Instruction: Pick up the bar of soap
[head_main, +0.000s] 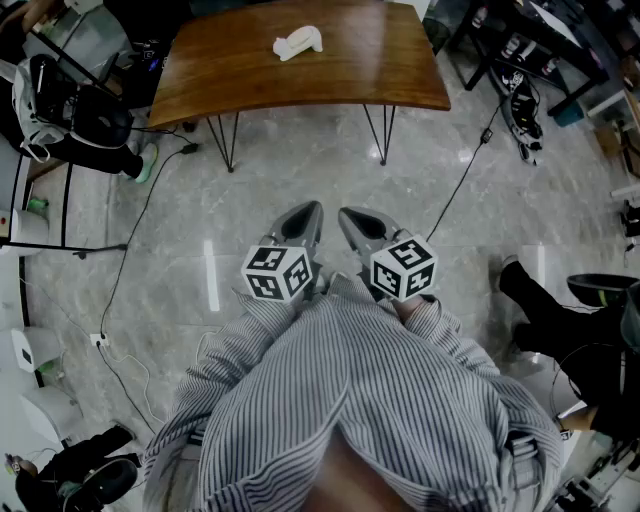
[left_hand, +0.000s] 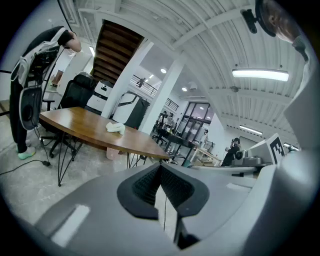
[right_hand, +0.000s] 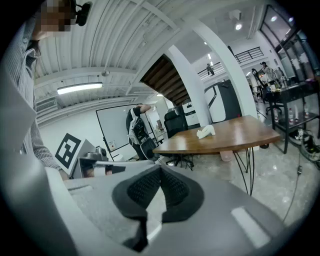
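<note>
left gripper (head_main: 306, 215): you hold its jaws pressed together, nothing between them | right gripper (head_main: 352, 220): jaws likewise closed and empty, just beside the left | both: over the grey floor (head_main: 300, 170), well short of the wooden table (head_main: 250, 70) | bar of soap (head_main: 298, 42): a pale lump lying on the table's top, well apart from both grippers.

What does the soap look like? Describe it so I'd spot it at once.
Look for the brown wooden table on thin black wire legs. Near the middle of its top lies the soap, a small white lump. It is the only thing on that bare brown top, so its pale colour stands out.
</note>
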